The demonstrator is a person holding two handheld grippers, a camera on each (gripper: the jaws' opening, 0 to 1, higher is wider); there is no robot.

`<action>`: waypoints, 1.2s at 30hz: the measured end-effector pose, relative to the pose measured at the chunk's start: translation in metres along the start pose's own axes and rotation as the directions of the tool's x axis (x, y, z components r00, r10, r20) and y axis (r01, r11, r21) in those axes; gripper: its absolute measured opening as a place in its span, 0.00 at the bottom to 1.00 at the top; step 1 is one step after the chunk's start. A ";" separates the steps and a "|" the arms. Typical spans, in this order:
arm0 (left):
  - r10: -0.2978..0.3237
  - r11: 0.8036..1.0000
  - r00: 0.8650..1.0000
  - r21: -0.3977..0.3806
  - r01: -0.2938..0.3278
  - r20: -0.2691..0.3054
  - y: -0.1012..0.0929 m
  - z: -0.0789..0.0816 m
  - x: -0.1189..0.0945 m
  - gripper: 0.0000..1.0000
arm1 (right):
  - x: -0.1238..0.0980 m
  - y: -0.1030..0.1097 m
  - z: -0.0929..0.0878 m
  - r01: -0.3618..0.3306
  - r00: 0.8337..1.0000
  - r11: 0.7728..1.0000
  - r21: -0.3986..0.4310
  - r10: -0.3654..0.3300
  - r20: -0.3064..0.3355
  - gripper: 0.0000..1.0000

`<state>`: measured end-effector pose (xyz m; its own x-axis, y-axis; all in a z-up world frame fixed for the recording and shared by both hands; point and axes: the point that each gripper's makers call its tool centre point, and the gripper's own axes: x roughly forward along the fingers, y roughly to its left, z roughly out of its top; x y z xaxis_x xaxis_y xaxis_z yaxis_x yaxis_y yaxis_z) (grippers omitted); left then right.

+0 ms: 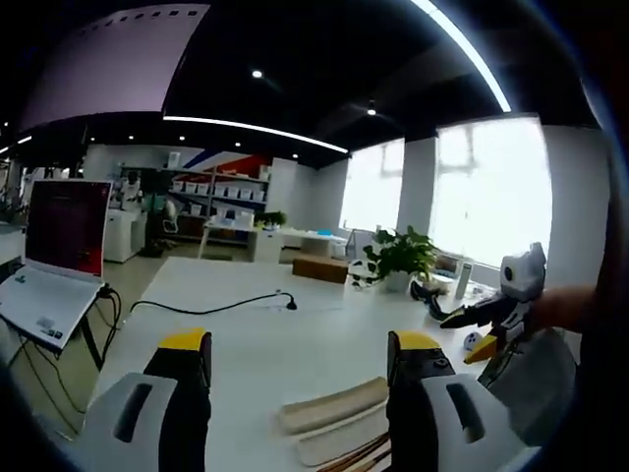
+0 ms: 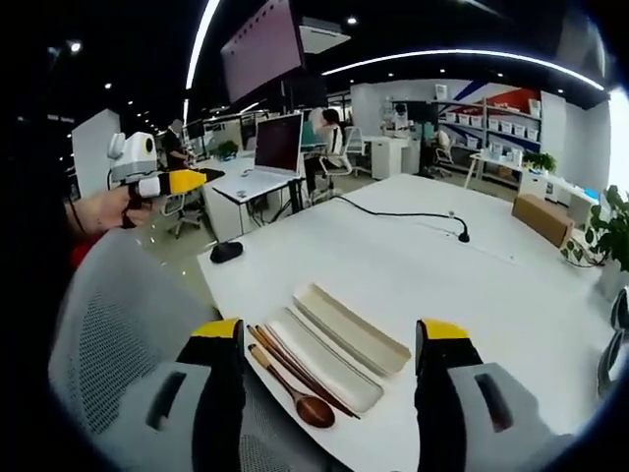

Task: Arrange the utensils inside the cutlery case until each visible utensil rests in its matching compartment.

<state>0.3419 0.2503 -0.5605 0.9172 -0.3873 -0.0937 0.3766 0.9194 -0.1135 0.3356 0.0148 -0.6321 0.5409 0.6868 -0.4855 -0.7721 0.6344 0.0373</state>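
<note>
Two grippers hover above a white table [image 2: 472,265] in an open office, both with jaws spread wide and holding nothing. In the right gripper view, your right gripper [image 2: 334,364] looks down on the task's things at the table's near edge: a long, shallow cream-coloured cutlery case [image 2: 339,339] lying open in two trough-shaped halves, and just to its left a dark wooden spoon [image 2: 295,393] and a pair of slim brown wooden chopsticks [image 2: 295,369], side by side on the tabletop and outside the case.

Expect these utensils to be light, stiff and smooth, and likely to skid or roll on the slick surface. Take each near the middle of its shaft, jaws across the narrow width. The thin chopsticks lie flat, so you may need to press down close to the table to catch them. The case itself looks light enough to slide if nudged.

The right gripper view alone shows the spoon bowl, a black computer mouse [image 2: 226,252] and your left gripper [image 2: 172,182] held off the table's left side. The left gripper view, past your left gripper [image 1: 295,359], shows the case [image 1: 329,405] end-on, a potted green plant [image 1: 398,258] at the far right and your right gripper [image 1: 482,329] low at the right.
</note>
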 end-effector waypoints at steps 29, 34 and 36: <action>0.012 0.999 1.000 0.036 -0.012 0.004 0.001 0.004 -0.004 0.53 | 0.038 0.011 0.015 -0.099 0.990 0.946 -0.309 0.064 -0.123 0.57; 0.008 0.999 1.000 0.045 -0.008 0.004 0.000 0.005 -0.003 0.53 | 0.043 0.014 0.012 -0.124 0.985 0.930 -0.345 0.074 -0.157 0.51; 0.006 0.999 1.000 0.044 -0.006 0.001 0.000 0.005 -0.003 0.53 | 0.045 0.015 0.010 -0.132 0.983 0.926 -0.354 0.077 -0.166 0.52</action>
<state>0.3403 0.2517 -0.5556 0.9198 -0.3812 -0.0930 0.3759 0.9240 -0.0696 0.3518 0.0589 -0.6444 0.4172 0.6650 -0.6195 -0.9044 0.3710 -0.2108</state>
